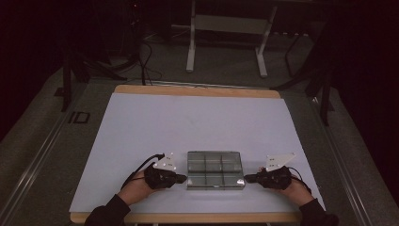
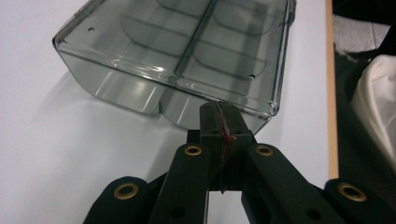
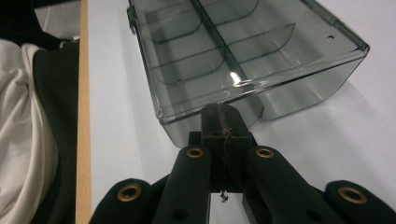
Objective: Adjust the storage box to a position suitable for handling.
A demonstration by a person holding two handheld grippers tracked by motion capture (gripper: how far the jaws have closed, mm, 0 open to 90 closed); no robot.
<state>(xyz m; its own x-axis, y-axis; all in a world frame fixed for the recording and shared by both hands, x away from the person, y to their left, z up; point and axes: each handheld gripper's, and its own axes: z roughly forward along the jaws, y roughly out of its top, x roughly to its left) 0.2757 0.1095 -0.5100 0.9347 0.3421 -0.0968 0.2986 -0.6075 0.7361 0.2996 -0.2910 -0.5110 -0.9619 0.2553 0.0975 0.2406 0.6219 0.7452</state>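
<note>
A clear smoky-grey plastic compartment box (image 1: pixel 215 169) sits on the pale white tabletop (image 1: pixel 188 122), toward its six o'clock edge, between my two claws. My left claw (image 1: pixel 184 179) rests at the box's nine o'clock side with both black jaws pressed together, the tips right at the box wall; in the left gripper view that closed tip (image 2: pixel 220 116) meets the rim near the box's corner. My right claw (image 1: pixel 246 178) mirrors it at three o'clock, jaws likewise together and clamped on nothing, its tip (image 3: pixel 223 116) against the box's edge in the right gripper view. Inside the box, curved dividers split the tray into several cells.

The tabletop carries a light wooden border (image 1: pixel 197 91) along its twelve o'clock side. Beyond it, at twelve o'clock, the white legs of a metal stand (image 1: pixel 190 52) rise from grey carpet (image 1: pixel 226 66) in a dim room, with black cables (image 1: pixel 146 61) trailing at eleven o'clock.
</note>
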